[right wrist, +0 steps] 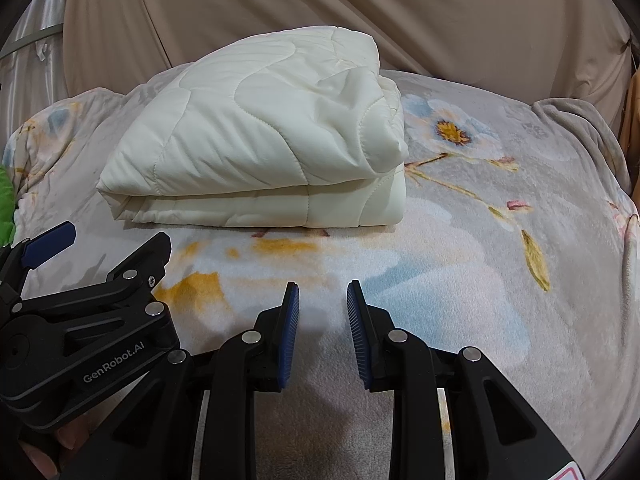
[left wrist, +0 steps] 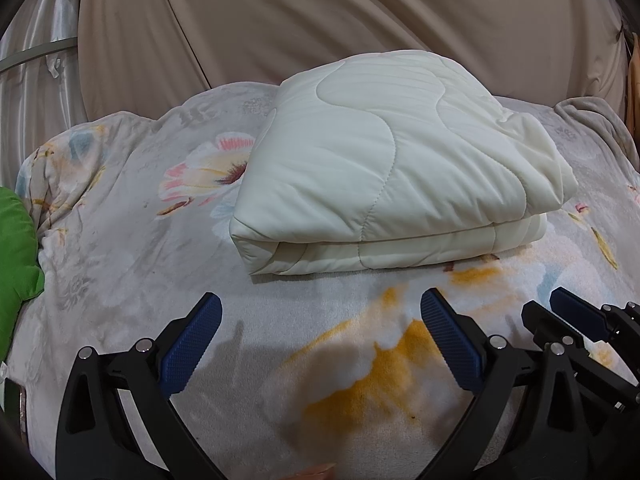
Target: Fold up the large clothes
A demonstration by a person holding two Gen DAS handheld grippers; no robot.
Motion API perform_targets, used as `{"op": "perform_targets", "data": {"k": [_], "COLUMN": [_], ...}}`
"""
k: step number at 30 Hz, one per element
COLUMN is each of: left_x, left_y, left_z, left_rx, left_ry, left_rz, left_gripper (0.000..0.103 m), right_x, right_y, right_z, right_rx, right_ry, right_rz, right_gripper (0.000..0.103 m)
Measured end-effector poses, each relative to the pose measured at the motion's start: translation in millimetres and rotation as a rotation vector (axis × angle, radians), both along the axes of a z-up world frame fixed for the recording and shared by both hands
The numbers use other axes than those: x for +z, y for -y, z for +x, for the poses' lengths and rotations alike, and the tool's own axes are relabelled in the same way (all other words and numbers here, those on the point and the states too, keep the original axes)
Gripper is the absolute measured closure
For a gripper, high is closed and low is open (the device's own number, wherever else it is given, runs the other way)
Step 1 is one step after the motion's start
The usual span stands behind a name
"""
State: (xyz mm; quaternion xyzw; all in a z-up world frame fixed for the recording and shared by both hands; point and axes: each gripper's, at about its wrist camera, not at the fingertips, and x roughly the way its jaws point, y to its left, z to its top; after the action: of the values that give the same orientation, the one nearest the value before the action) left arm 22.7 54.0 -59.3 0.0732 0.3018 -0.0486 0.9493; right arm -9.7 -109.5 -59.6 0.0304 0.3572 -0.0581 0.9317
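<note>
On floral blanket [left wrist: 120, 240]: cream quilt [left wrist: 396, 168] folded, quilted w/ wavy stitching.

Folded cream quilt [left wrist: 384, 168] on floral blanket [left wrist: 120, 248], beyond empty, spread left gripper [left wrist: 320, 304].

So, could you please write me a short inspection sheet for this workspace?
Surface: floral blanket spread over the bed, slightly rumpled at the edges.
Job's things: cream quilt, folded into a thick bundle, lying free on the blanket.
Clutter: green cloth at the left edge.
Grippers: left claw open wide, empty; right claw narrowly open, empty; both short of the quilt.
Cables: nothing seen.
Surroundings: beige draped fabric behind the bed.
</note>
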Motion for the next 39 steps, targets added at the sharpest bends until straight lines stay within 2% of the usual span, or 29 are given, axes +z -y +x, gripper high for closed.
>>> {"op": "perform_targets", "data": {"k": [39], "left_x": [-0.5], "left_y": [-0.6], "left_z": [0.1], "left_rx": [-0.005], "left_ry": [-0.001], "left_rz": [0.010], "left_gripper": [0.007], "right_x": [0.2], "right_y": [2.7], "right_z": [0.0], "right_rx": [0.007], "right_ry": [-0.001], "right_rz": [-0.005], "right_gripper": [0.077]}}
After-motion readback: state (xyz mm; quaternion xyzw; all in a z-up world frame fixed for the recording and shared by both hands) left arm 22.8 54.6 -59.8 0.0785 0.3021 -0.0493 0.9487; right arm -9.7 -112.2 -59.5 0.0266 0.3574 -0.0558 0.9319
